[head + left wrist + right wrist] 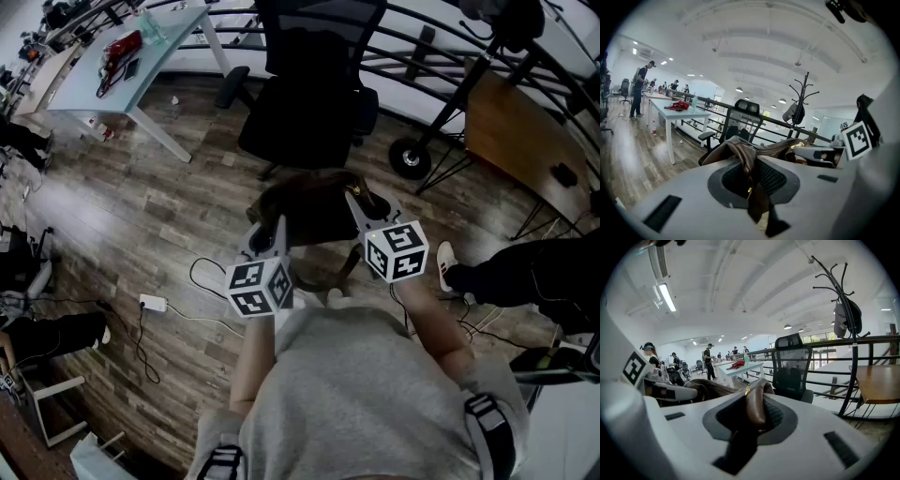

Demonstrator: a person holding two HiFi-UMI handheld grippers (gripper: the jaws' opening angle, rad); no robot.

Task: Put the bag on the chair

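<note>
My left claw (269,234) and right claw (366,208) each clamp an end of the bag (314,214); soft leather, floppy, probably light.

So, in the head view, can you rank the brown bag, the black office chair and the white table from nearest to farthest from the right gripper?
1. The brown bag: its strap is clamped in the right gripper.
2. The black office chair: straight ahead, beyond the bag.
3. The white table: farthest, off to the far left.
</note>
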